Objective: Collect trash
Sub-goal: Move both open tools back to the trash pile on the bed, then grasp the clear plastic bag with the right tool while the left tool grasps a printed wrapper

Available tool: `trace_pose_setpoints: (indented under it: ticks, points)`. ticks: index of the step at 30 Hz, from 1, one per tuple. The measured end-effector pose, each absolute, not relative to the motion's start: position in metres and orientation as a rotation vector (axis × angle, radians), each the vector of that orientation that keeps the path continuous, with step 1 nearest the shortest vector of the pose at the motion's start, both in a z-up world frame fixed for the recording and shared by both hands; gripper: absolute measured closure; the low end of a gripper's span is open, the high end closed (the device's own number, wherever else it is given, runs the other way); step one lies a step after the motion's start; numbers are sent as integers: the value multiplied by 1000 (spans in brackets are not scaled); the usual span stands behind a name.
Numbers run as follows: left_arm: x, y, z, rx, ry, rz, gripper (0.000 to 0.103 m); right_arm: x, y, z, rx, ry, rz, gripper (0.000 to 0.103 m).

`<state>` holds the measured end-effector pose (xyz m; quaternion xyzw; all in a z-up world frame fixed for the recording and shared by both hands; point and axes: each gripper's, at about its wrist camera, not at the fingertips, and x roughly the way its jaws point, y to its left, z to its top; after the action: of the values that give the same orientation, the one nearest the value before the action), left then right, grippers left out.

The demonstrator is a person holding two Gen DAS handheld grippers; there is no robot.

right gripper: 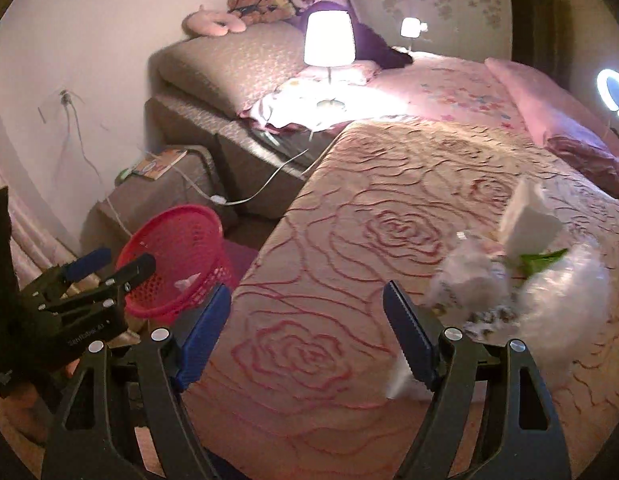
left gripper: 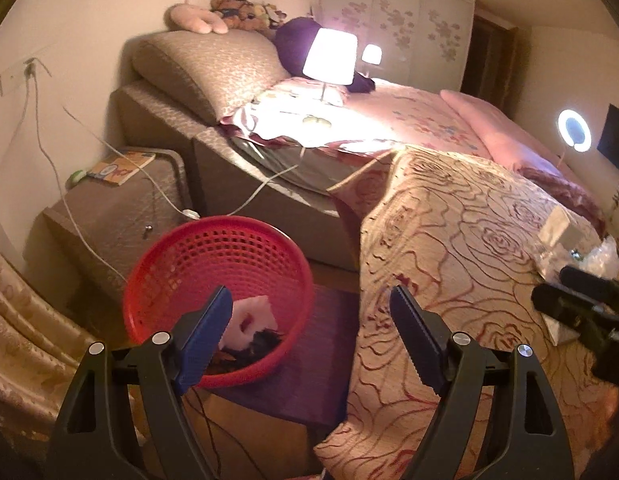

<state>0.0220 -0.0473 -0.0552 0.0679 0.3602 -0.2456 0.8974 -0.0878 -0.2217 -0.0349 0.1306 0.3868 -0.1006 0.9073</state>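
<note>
- The red basket (left gripper: 217, 300) stands on the floor beside the bed (right gripper: 369, 240) and already holds some trash: a white foam-like piece (left gripper: 253, 320) and dark scraps beneath it. That part of the collecting looks done.
- A cluster of trash is left on the bedspread: a crumpled white wrapper (right gripper: 469, 280), a white carton-like piece (right gripper: 529, 224), clear plastic film (right gripper: 565, 300) and a green scrap (right gripper: 543, 260).
- The left tongs (left gripper: 311, 306) hang over the basket's near side, blue pads apart, nothing between them.
- The right tongs (right gripper: 307, 308) hover over the bedspread just left of the trash cluster, pads apart and empty.
- I judge the task partway through: the cluster on the bed is yet to be picked up and dropped in the basket.
</note>
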Motion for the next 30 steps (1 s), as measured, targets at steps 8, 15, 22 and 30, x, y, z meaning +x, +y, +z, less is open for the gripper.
trace_pose_setpoints:
  ticks: [8,15,22,30]
  points:
    - [3,-69,-64,181,759,-576,25,-135,-257,-8,254,696,-347,25]
    - [-13,-87,-72,218,766,-627,25,-181,-316,-7,313,669,-500,15]
    - [-30,-103,-77,263,763,-677,25,-184,-336,-38,350,737,-529,14]
    - [-43,-114,-82,291,763,-717,25,-167,-333,-45,300,738,-499,19]
